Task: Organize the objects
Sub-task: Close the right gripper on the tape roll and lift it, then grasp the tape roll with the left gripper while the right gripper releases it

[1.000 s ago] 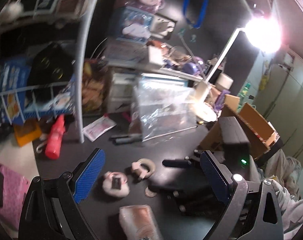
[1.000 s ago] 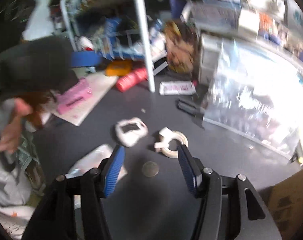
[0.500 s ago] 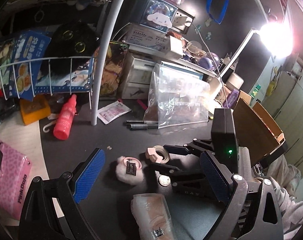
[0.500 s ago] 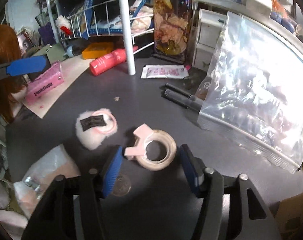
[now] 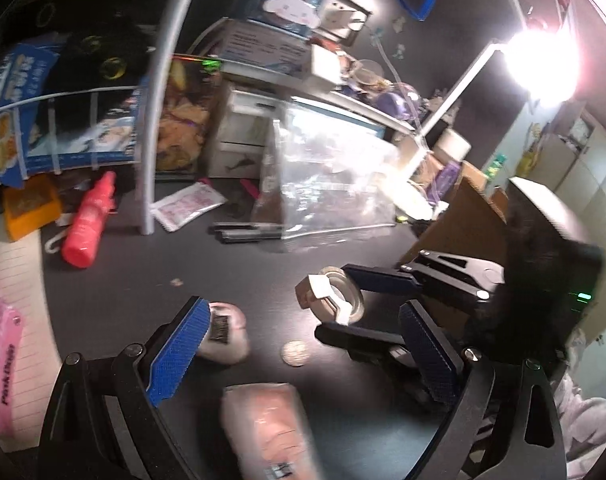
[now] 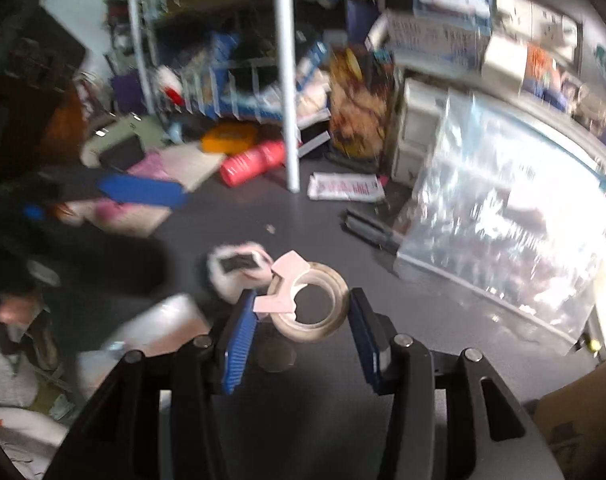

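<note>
With the tape roll [image 6: 309, 306] clamped between our right gripper [image 6: 303, 320] pads and apparently just clear of the dark desk [image 6: 443, 344], we judge the lift is the step in hand. We go straight up and keep the roll level so its pink dispenser tab [image 6: 281, 292] doesn't snag the fluffy puff [image 6: 239, 270] just beside it. Coin [image 5: 296, 353] sits below. Our left gripper [image 5: 303, 352] hangs wide, empty.

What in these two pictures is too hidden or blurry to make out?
- Coin, right wrist view: half under the tape roll, face unreadable.
- Wrapped packet, left wrist view: motion-blurred, cut by the bottom edge.
- Fluffy white item, left wrist view: partly behind the left gripper.
- Plastic bag, both views: glare hides its contents.
</note>
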A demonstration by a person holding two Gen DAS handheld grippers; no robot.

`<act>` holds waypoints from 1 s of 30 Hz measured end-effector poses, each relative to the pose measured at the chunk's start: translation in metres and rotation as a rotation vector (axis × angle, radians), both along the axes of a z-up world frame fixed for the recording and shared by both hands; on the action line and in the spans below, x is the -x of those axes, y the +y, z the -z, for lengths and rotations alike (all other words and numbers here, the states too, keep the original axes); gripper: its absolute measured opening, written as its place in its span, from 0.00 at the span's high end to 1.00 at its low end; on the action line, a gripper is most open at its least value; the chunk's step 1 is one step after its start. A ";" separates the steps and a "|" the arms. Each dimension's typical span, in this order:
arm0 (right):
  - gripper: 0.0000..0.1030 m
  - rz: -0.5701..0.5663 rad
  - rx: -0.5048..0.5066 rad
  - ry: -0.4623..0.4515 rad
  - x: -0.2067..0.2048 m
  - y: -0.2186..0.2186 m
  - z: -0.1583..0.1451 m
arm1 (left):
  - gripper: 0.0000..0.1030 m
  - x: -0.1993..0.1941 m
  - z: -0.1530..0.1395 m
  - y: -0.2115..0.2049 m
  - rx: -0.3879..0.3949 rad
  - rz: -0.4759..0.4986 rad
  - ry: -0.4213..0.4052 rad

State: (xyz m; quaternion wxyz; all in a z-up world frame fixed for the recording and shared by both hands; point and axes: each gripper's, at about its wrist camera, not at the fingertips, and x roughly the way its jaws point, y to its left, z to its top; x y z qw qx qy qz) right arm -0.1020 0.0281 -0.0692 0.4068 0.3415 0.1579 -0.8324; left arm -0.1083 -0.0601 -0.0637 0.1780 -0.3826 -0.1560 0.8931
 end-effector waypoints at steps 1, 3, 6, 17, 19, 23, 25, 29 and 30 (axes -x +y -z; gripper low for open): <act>0.58 -0.008 0.006 0.014 -0.005 0.001 -0.007 | 0.11 0.001 -0.003 0.003 -0.017 0.019 0.005; 0.58 -0.027 0.020 0.055 -0.018 0.003 -0.025 | 0.21 0.002 -0.009 0.006 -0.061 0.056 0.016; 0.58 -0.052 0.027 0.110 -0.034 0.005 -0.049 | 0.31 0.002 -0.022 0.011 -0.118 0.111 0.034; 0.58 -0.026 0.001 0.282 -0.064 0.033 -0.110 | 0.60 0.007 -0.083 0.056 -0.159 0.290 0.113; 0.58 -0.006 -0.002 0.305 -0.066 0.043 -0.119 | 0.61 0.014 -0.091 0.067 -0.165 0.322 0.115; 0.58 0.048 -0.006 0.335 -0.061 0.071 -0.134 | 0.61 0.027 -0.105 0.096 -0.158 0.377 0.114; 0.58 0.073 -0.004 0.336 -0.057 0.084 -0.139 | 0.61 0.038 -0.110 0.114 -0.154 0.409 0.104; 0.58 0.142 0.000 0.308 -0.044 0.121 -0.145 | 0.62 0.062 -0.112 0.151 -0.161 0.477 0.057; 0.58 0.160 0.001 0.295 -0.040 0.131 -0.146 | 0.62 0.067 -0.112 0.161 -0.158 0.489 0.044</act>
